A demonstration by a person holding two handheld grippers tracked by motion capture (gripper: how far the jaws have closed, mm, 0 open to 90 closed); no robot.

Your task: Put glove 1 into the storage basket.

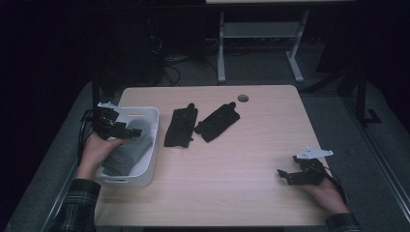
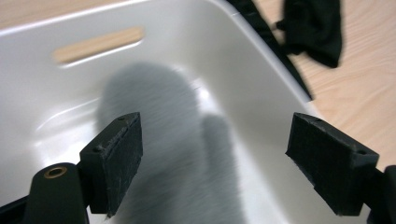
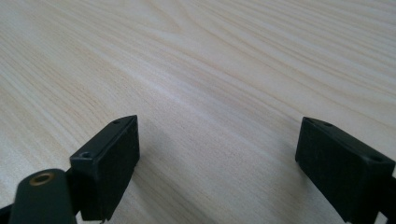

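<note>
A white plastic bin [image 1: 145, 166] stands at the table's left edge with a grey glove [image 1: 126, 153] lying in it. My left gripper [image 1: 136, 131] hovers over the bin, open, nothing between its jaws. In the left gripper view the grey glove [image 2: 177, 140] lies below the wide-apart jaws, inside the bin [image 2: 243, 70]. Two black gloves [image 1: 181, 126] [image 1: 217, 122] lie side by side on the table's middle. My right gripper [image 1: 284, 176] rests low over the bare wood at the near right, open and holding nothing, as the right gripper view [image 3: 217, 163] shows.
The light wooden table [image 1: 241, 159] has a small round hole [image 1: 243, 98] near its far edge. A white table frame [image 1: 261, 43] stands on the floor behind. Dark floor lies on both sides.
</note>
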